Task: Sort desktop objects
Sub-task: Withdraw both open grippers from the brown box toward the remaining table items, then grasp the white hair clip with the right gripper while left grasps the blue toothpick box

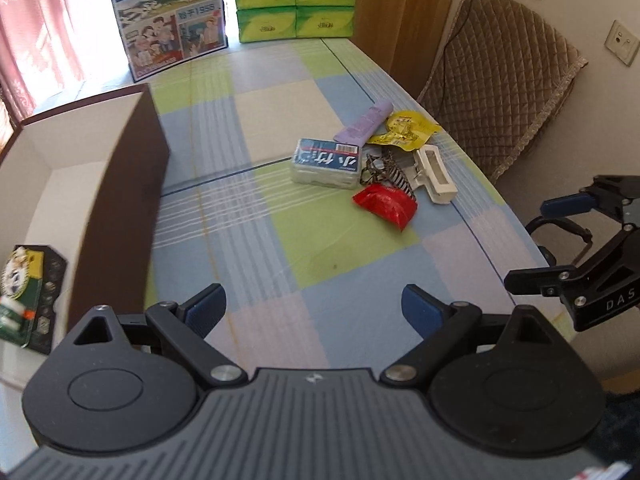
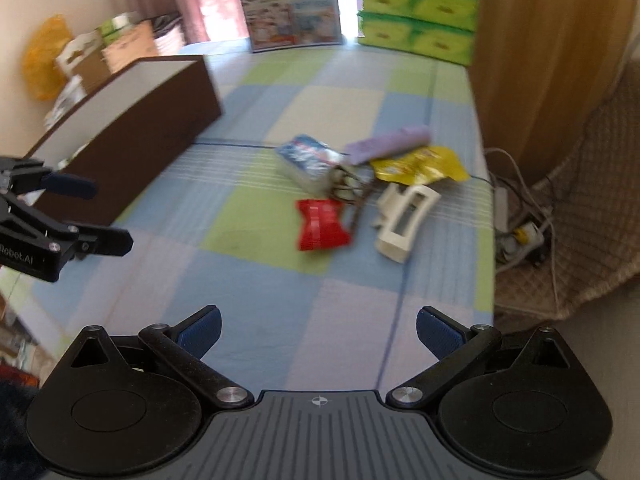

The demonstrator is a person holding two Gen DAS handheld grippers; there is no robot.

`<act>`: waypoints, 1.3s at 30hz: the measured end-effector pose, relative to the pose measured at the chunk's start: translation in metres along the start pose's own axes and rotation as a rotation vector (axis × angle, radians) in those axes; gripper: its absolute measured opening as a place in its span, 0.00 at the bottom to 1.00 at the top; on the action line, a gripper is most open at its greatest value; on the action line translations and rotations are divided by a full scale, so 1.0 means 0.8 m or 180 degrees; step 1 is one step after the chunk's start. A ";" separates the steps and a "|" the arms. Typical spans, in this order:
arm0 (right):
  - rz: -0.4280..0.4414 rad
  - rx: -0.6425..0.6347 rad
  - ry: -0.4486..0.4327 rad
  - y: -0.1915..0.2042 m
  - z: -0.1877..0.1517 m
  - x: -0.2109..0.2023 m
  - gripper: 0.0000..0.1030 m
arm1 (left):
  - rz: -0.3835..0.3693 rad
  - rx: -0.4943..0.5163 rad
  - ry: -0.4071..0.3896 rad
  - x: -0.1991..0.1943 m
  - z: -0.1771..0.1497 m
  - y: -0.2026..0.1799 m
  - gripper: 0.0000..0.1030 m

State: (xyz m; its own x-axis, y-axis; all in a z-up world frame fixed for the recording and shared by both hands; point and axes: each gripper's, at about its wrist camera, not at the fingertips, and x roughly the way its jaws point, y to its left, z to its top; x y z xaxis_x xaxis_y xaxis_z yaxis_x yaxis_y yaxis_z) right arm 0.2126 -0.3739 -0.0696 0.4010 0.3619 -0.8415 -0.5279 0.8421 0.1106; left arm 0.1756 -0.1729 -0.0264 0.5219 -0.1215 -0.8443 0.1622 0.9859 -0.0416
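A pile of small objects lies on the checked tablecloth: a blue-labelled tissue pack (image 1: 326, 162) (image 2: 310, 160), a purple tube (image 1: 364, 124) (image 2: 386, 144), a yellow packet (image 1: 404, 130) (image 2: 420, 166), a red packet (image 1: 386, 205) (image 2: 322, 224), a white plastic holder (image 1: 434, 174) (image 2: 404, 222) and a striped hair clip (image 1: 384, 170). A brown box with a white inside (image 1: 120, 200) (image 2: 132, 136) stands at the left; a green battery pack (image 1: 24, 292) lies in it. My left gripper (image 1: 314, 308) (image 2: 108, 216) is open and empty beside the box. My right gripper (image 2: 318, 334) (image 1: 536, 240) is open and empty, short of the pile.
A milk carton box (image 1: 168, 16) and stacked green tissue packs (image 1: 296, 0) stand at the table's far end. A padded chair (image 1: 512, 80) is to the right, with cables and a power strip (image 2: 520, 236) on the floor. Boxes and a yellow bag (image 2: 44, 56) sit far left.
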 end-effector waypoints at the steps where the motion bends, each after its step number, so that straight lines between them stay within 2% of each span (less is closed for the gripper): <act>1: -0.0046 0.0038 -0.0020 -0.005 0.002 0.004 0.98 | 0.0011 -0.0005 0.0008 0.008 0.004 -0.003 0.90; 9: -0.0345 0.0318 -0.0227 -0.035 0.033 0.038 0.98 | 0.0125 0.0086 -0.0071 0.069 0.041 -0.018 0.90; 19: -0.0472 0.0446 -0.0297 -0.047 0.065 0.086 0.96 | 0.0163 0.0170 -0.0117 0.130 0.083 -0.013 0.90; 20: -0.0486 0.0452 -0.0304 -0.048 0.067 0.092 0.95 | 0.0164 0.0187 -0.0113 0.136 0.086 -0.014 0.90; 22: -0.0536 0.0480 -0.0282 -0.050 0.071 0.104 0.85 | 0.0174 0.0219 -0.0109 0.147 0.093 -0.013 0.90; 27: -0.0611 0.0553 -0.0253 -0.058 0.080 0.128 0.72 | 0.0162 0.0271 -0.0083 0.173 0.107 -0.011 0.90; 32: -0.0618 0.0589 -0.0189 -0.064 0.085 0.146 0.64 | 0.0102 0.0368 -0.0044 0.193 0.117 -0.012 0.90; 35: -0.0597 0.0626 -0.0123 -0.070 0.084 0.154 0.49 | 0.0073 0.0440 -0.0008 0.205 0.121 -0.015 0.90; 36: -0.0598 0.0640 -0.0104 -0.072 0.084 0.156 0.41 | 0.0048 0.0463 0.0001 0.209 0.122 -0.016 0.90; 37: -0.0626 0.0641 -0.0092 -0.073 0.082 0.156 0.38 | 0.0036 0.0483 0.0011 0.213 0.123 -0.017 0.90; 39: -0.0617 0.0629 -0.0091 -0.077 0.080 0.155 0.37 | 0.0032 0.0532 0.0040 0.222 0.126 -0.019 0.90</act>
State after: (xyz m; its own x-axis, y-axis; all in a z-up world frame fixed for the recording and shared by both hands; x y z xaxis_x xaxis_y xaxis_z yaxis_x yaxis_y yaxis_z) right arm 0.3424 -0.3552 -0.1467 0.5027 0.1951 -0.8421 -0.2841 0.9574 0.0522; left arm 0.3499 -0.2213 -0.1220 0.5138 -0.1091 -0.8509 0.2945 0.9540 0.0555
